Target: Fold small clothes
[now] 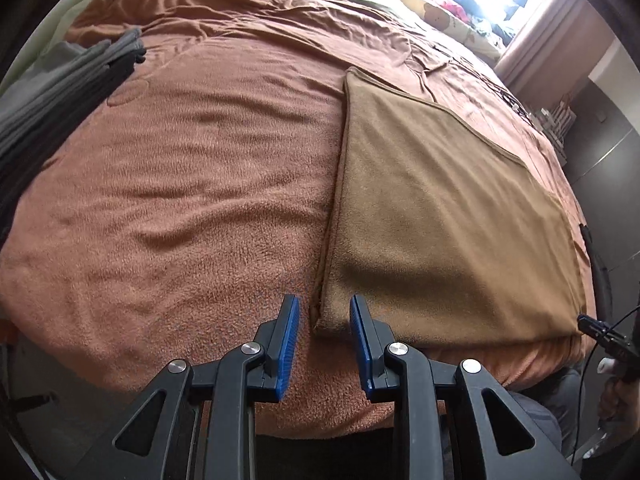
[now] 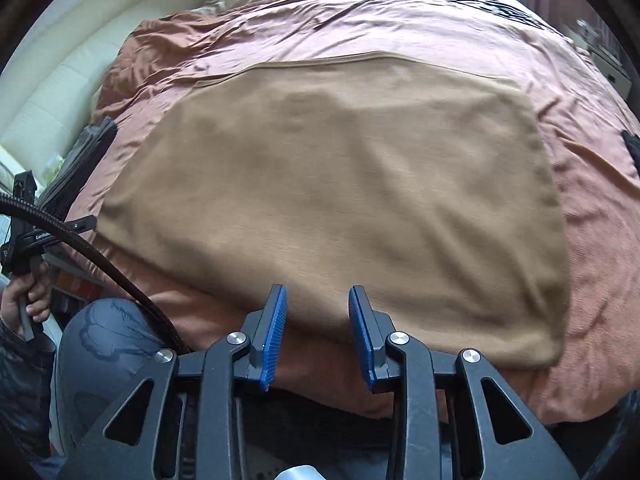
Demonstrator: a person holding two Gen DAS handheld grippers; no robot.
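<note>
A tan brown cloth [image 1: 440, 208] lies flat on the bed, folded into a rectangle; it also fills the middle of the right wrist view [image 2: 340, 200]. My left gripper [image 1: 324, 312] is open and empty, its blue pads either side of the cloth's near left corner, just above it. My right gripper [image 2: 316, 304] is open and empty, hovering over the cloth's near edge, toward its middle.
A rust-orange fleece blanket [image 1: 180, 200] covers the bed. A stack of folded grey and black clothes [image 1: 60, 92] sits at the left, also seen in the right wrist view [image 2: 80, 160]. Pillows [image 1: 452, 16] and a bright window lie far back. A padded cream headboard [image 2: 60, 92] is at left.
</note>
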